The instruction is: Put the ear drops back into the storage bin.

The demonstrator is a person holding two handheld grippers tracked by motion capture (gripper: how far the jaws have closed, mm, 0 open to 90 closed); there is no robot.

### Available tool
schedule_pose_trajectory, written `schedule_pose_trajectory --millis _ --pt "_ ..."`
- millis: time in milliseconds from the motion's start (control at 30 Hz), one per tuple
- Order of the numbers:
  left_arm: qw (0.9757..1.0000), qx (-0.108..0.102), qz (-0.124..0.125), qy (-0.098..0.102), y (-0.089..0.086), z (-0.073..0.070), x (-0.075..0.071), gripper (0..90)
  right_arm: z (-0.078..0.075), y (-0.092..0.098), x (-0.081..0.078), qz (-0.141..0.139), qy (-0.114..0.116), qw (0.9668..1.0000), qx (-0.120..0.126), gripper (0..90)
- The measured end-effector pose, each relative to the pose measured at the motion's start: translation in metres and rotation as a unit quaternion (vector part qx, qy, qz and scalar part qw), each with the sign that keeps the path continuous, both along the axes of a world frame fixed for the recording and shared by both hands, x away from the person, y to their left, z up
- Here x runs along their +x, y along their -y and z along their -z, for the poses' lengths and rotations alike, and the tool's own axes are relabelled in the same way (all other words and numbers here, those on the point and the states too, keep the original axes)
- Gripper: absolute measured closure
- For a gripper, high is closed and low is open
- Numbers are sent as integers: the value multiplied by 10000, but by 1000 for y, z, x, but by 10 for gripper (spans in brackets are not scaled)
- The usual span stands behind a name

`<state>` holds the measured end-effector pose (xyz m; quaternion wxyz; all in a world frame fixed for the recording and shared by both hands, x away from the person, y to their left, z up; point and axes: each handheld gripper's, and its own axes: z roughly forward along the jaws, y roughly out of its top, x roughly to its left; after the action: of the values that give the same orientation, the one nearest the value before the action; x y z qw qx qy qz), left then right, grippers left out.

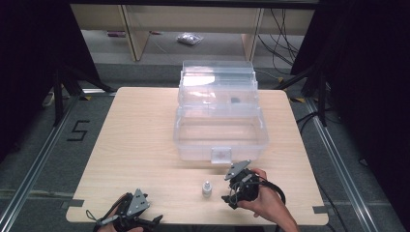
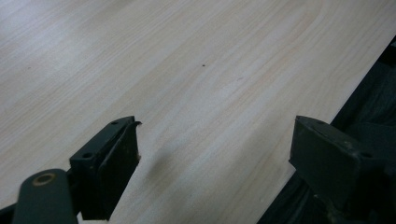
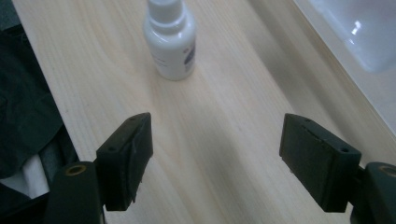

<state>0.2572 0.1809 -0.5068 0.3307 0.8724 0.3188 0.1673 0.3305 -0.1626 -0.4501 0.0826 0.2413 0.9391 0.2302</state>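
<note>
Small white plastic bottle (image 3: 169,39) with a pale cap stands upright on the light wooden table (image 1: 140,140), near the front of the big clear plastic storage box (image 1: 220,126), not yet picked up. Right gripper (image 3: 217,158) faces it, jaws spread and empty; left gripper (image 2: 215,163) rests likewise released. Its label print is too blurred to read.
</note>
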Motion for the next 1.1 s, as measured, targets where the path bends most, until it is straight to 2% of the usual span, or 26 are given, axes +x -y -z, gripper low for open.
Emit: schedule_pose_trajectory --millis 167,200,333,367,400,433,633,667,700,733,767,800,833,900,933,1000,1033,1100 --pt "10000 -30 -13 -23 0 0 0 150 -2 -15 2 -213 1 9997 -143 320" --pt "10000 35 19 -26 0 -1 0 150 -2 -19 2 -248 16 9995 -171 327" --pt "10000 23 -9 -23 -1 0 0 150 -4 -33 3 -443 23 9983 -373 355" --pt "10000 49 29 -44 -1 -1 0 150 -5 -36 4 -488 38 9979 -418 361" --pt "9998 168 95 -42 -2 -2 1 150 -6 -40 3 -453 5 9978 -474 370" --pt "10000 1 -9 -19 0 0 0 150 -7 -43 4 -504 12 9974 -507 378" --pt "10000 -3 -16 -7 0 0 0 150 -8 -57 11 -750 -26 9948 -690 400" --pt "10000 -7 -14 -2 0 0 0 150 -8 -58 11 -703 -44 9949 -725 402" --pt "10000 29 19 -13 -1 -1 0 150 -7 -60 14 -845 -49 9937 -736 410" --pt "10000 15 8 -10 -1 -1 0 150 -6 -61 14 -851 -44 9935 -756 421" --pt "10000 -33 11 -22 0 -1 0 150 -7 -62 12 -734 -162 9941 -776 423" --pt "9999 -88 11 -51 0 -1 -1 150 -6 -63 14 -851 -112 9931 -797 431" --pt "10000 -39 -3 -15 0 -1 -1 150 -6 -63 14 -789 -177 9935 -807 437" --pt "10000 -56 -5 -13 0 -1 -1 150 -3 -65 15 -838 -195 9929 -819 449" --pt "10000 -68 -6 -20 0 -1 -1 150 -3 -66 15 -757 -266 9934 -825 456" --pt "10000 -61 5 -41 0 -1 0 150 -3 -66 16 -796 -292 9931 -809 460" --pt "10000 23 55 -33 0 -1 0 150 -2 -68 18 -866 -258 9924 -836 472" --pt "10000 -28 -9 -75 1 0 -1 150 -2 -70 18 -784 -310 9928 -849 483"
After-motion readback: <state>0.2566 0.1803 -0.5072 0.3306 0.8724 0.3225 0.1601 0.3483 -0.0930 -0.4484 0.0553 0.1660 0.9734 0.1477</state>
